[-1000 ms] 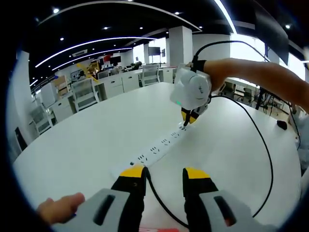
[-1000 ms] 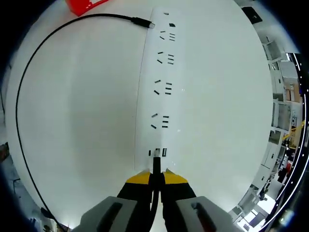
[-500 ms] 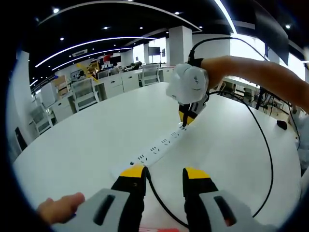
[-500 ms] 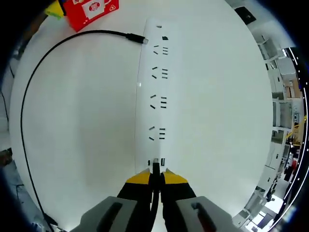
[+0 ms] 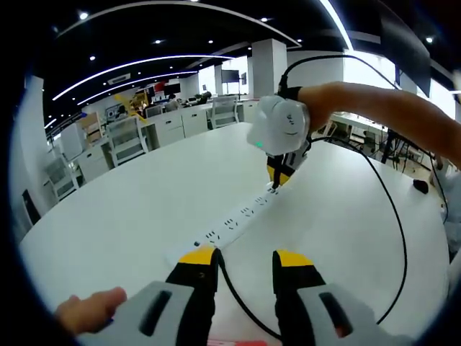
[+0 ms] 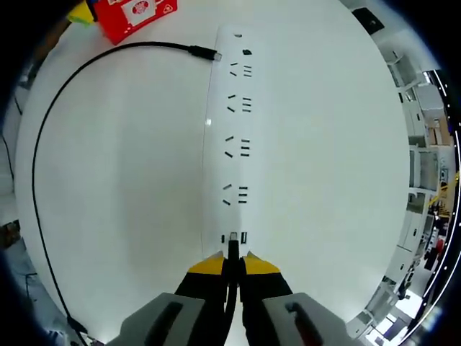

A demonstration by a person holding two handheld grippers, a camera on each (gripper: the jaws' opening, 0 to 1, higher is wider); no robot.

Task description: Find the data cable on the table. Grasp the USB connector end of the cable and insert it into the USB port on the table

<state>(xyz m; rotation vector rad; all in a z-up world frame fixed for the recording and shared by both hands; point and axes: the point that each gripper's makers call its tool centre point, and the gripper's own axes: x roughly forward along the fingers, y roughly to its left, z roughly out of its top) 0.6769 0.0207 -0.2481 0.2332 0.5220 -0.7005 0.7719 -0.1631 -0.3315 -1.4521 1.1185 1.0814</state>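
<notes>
Red box [image 6: 135, 16] beyond power strip [image 6: 230, 137] far end; cable [image 6: 43, 144] loops left.

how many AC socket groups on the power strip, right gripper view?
4 on the power strip, in one row: nearest the free cable end, then, and nearest the USB ports. None looks hidden.

open office, white desks [image 5: 173, 122], ceiling lights.
</notes>
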